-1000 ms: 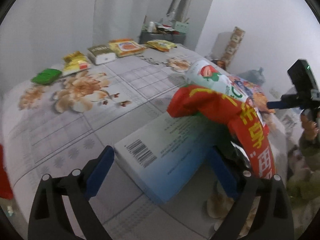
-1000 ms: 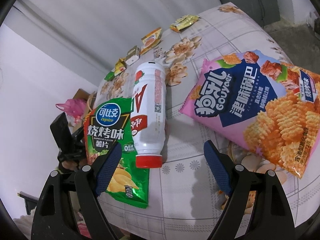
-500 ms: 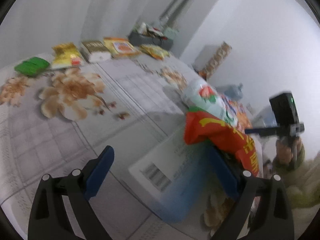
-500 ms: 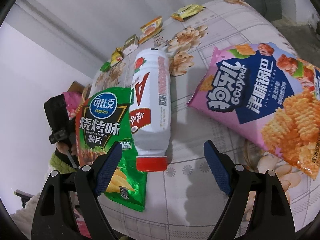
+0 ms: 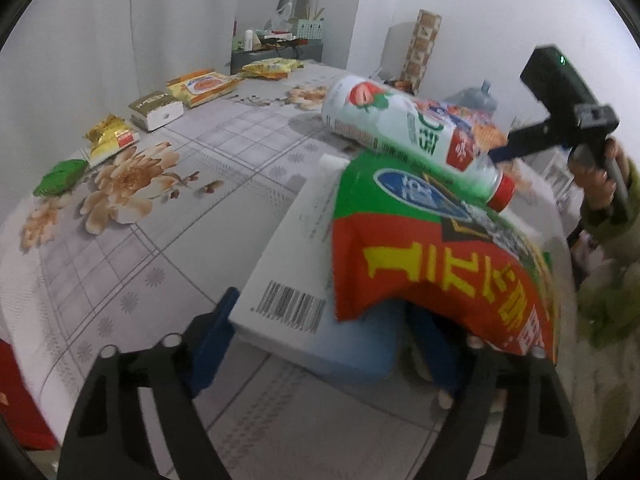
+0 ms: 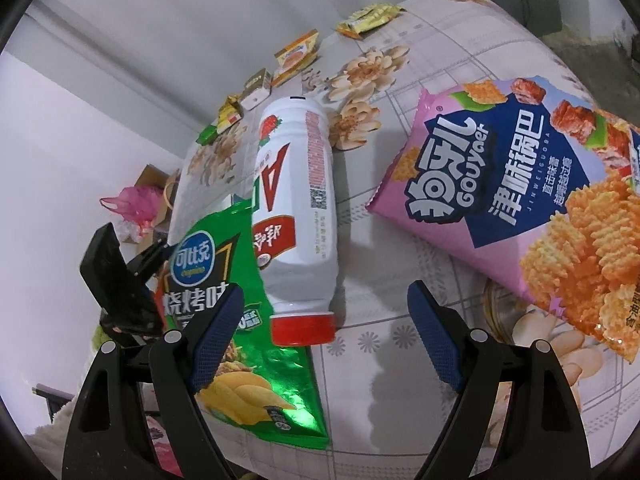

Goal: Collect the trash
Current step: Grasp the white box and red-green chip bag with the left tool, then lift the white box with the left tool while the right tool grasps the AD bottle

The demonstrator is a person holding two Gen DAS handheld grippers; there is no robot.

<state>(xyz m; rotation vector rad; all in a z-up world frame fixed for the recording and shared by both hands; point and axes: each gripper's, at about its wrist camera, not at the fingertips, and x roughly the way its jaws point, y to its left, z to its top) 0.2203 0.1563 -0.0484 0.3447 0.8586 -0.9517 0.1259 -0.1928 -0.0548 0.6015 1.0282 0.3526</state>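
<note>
My left gripper (image 5: 320, 344) is open, its blue pads on either side of the near end of a white and blue box (image 5: 304, 276). A green and red chip bag (image 5: 436, 252) lies over the box and hides the right pad. A white strawberry drink bottle (image 5: 400, 128) with a red cap lies beyond. My right gripper (image 6: 324, 336) is open just short of the bottle's red cap (image 6: 303, 328). The bottle (image 6: 296, 200) lies between the green chip bag (image 6: 236, 320) and a pink snack bag (image 6: 516, 196). The left gripper (image 6: 116, 288) shows at the left.
Small snack packets (image 5: 200, 88) and a small brown and white box (image 5: 156, 110) line the far edge of the floral tablecloth (image 5: 132, 216). A dark cabinet (image 5: 276, 50) stands behind. The right gripper and hand (image 5: 576, 128) show at right. A pink plastic bag (image 6: 136, 204) lies on the floor.
The left gripper has swung and moved in on the box, which now sits between its pads. The right gripper has closed in on the bottle cap.
</note>
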